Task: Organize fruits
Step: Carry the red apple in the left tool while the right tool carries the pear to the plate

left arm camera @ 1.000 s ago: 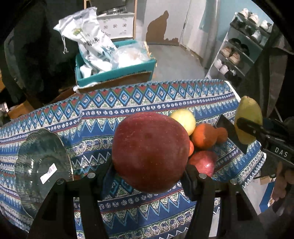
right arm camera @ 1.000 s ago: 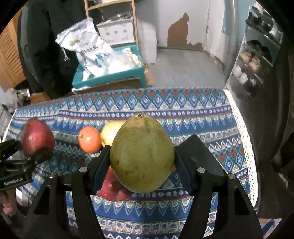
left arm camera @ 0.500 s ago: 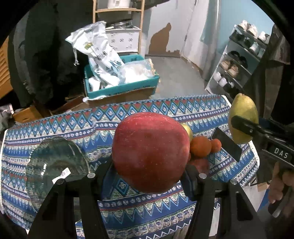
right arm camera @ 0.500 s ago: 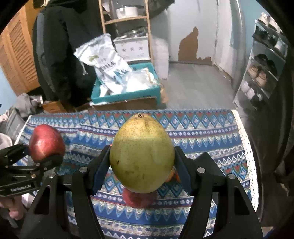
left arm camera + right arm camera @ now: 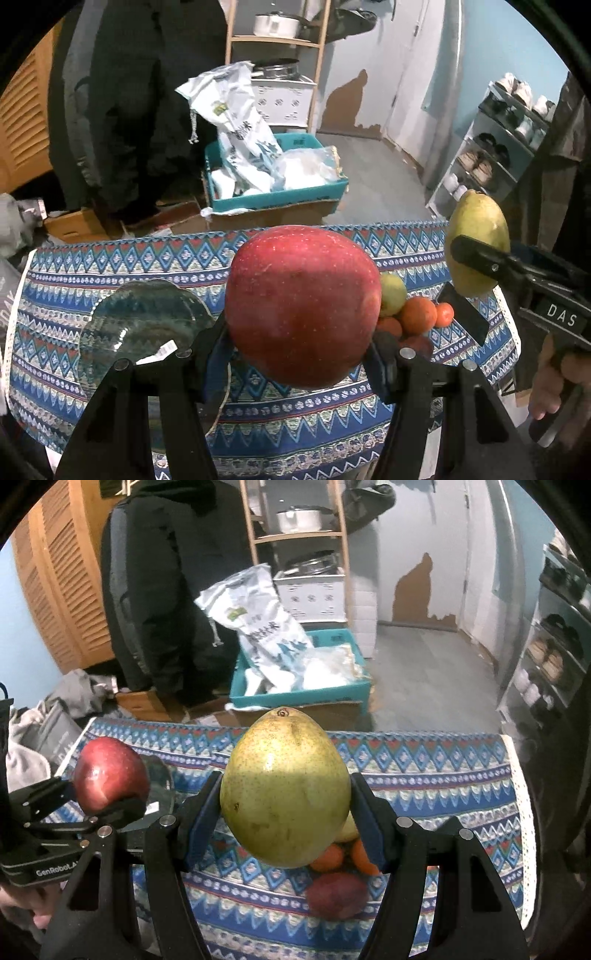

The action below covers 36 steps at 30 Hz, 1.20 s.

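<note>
My left gripper (image 5: 299, 343) is shut on a red apple (image 5: 301, 304), held high above the patterned tablecloth (image 5: 110, 254); the apple also shows in the right wrist view (image 5: 109, 775). My right gripper (image 5: 286, 812) is shut on a green-yellow pear (image 5: 286, 790), also held above the table; the pear shows in the left wrist view (image 5: 476, 240). A glass bowl (image 5: 144, 325) lies on the cloth at the left. A pile of fruit sits at the right: oranges (image 5: 419, 314), a yellow-green fruit (image 5: 393, 293) and a red apple (image 5: 338, 893).
Beyond the table's far edge stand a teal box (image 5: 273, 195) with white bags, a wooden shelf (image 5: 273, 37), and a person in dark clothes (image 5: 140, 110). A shoe rack (image 5: 495, 147) stands at the right.
Both grippers have risen and pulled back from the table with their fruit; the tablecloth, bowl and fruit pile now look smaller and lower in both views.
</note>
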{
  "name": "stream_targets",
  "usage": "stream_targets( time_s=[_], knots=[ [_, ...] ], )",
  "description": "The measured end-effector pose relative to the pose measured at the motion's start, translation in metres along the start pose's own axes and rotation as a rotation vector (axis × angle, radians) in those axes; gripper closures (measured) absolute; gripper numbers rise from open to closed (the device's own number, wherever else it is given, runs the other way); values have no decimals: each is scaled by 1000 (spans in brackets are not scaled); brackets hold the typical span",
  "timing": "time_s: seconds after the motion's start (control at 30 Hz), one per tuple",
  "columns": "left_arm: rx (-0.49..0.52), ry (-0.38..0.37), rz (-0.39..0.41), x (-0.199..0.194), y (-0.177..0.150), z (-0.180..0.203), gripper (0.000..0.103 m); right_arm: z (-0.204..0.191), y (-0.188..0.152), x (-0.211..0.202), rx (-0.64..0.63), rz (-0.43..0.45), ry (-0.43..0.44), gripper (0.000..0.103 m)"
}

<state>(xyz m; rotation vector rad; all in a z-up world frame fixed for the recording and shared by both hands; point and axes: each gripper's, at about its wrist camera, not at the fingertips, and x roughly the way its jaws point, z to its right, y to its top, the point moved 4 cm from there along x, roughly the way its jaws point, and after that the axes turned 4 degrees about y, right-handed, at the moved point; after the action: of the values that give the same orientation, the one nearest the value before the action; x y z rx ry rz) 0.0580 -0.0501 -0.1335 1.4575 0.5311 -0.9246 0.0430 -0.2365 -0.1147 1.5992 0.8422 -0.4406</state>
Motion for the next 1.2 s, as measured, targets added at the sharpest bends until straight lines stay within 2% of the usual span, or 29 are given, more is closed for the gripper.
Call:
stream_targets(
  time_s=[0.77,1.2],
  knots=[
    [-138,72,17,-18,-4,-83,40,-91,28,39,-92,-30,115,36],
    [-226,134,-22,-6,-24,-141,40,-139,25,95,-114,-123,188,36]
  ],
)
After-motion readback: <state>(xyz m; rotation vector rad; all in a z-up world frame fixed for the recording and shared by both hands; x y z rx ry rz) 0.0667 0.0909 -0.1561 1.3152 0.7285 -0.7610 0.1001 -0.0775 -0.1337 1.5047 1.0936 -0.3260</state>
